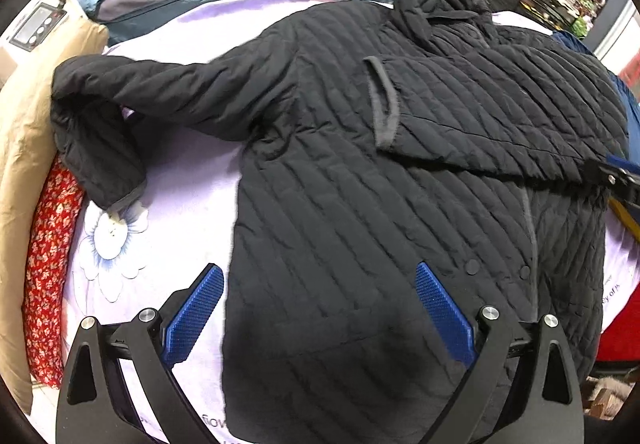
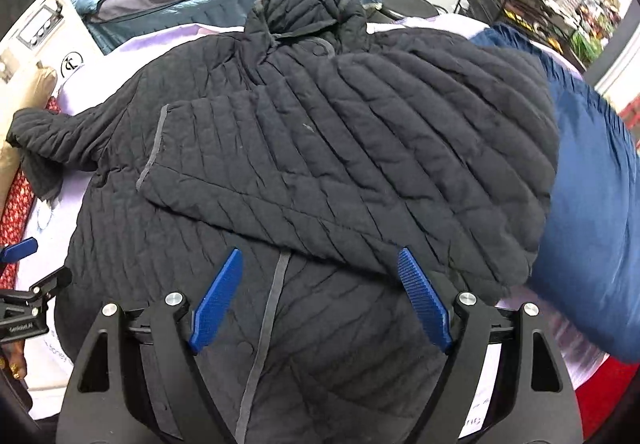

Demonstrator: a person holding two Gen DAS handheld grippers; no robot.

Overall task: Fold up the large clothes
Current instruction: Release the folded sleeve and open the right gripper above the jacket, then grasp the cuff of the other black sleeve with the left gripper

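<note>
Lilac floral bedsheet (image 1: 176, 172) carries black quilted jacket (image 1: 360, 172), front up, one sleeve (image 2: 320, 164) folded across chest (grey-trimmed cuff). Left gripper (image 1: 320, 308) and right gripper (image 2: 320, 296) hover above hem, jaws spread wide, nothing held.

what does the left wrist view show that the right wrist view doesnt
Only the left wrist view shows the whole outstretched sleeve with its cuff resting on a flower print, and the open left tongs up close.

Only the right wrist view shows the jacket's collar face on, the blue cloth spread wide, and the open right tongs.

Both show the black jacket with one sleeve folded across its front.
</note>
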